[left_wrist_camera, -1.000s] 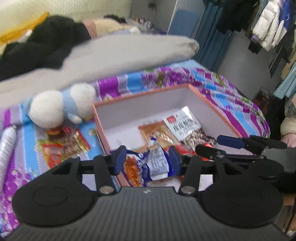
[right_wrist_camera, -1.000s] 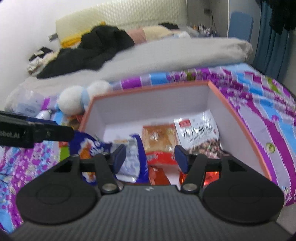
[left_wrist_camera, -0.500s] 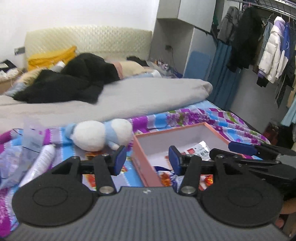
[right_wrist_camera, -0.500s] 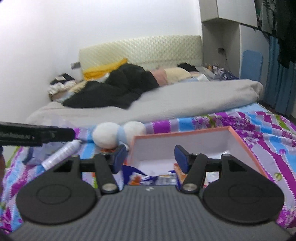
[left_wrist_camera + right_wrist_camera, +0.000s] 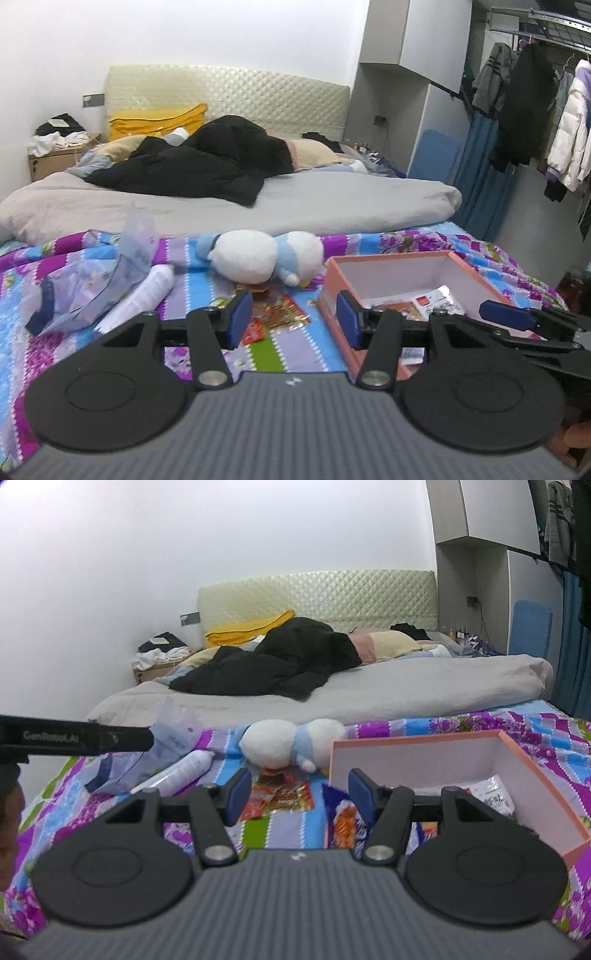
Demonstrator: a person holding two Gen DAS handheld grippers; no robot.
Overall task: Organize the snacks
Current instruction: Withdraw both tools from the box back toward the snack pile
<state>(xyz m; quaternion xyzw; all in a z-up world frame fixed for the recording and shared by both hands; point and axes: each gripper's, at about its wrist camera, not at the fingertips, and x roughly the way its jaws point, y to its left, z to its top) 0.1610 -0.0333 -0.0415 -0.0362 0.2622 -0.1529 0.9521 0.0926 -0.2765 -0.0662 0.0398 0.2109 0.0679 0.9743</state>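
Observation:
An open pink box [image 5: 334,314] [image 5: 532,753] sits on the patterned bedspread and holds several snack packets [image 5: 437,301]. A blue snack bag [image 5: 341,819] lies at the box's near left corner. Red and gold snack packets [image 5: 280,314] [image 5: 282,795] lie on the spread left of the box. My left gripper [image 5: 293,319] is open and empty, raised above the spread near the box's left wall. My right gripper [image 5: 299,799] is open and empty, held back from the box; its fingers [image 5: 506,314] show at the right of the left wrist view.
A white and blue plush toy [image 5: 264,256] [image 5: 291,744] lies behind the loose packets. A white tube [image 5: 142,297] [image 5: 181,771] and a clear plastic bag [image 5: 88,280] lie to the left. A grey duvet [image 5: 229,206] and black clothes [image 5: 207,162] cover the bed behind.
My left gripper has let go of the blue snack bag at the box and opened. Both grippers have pulled back and tilted up, so the whole bed now shows.

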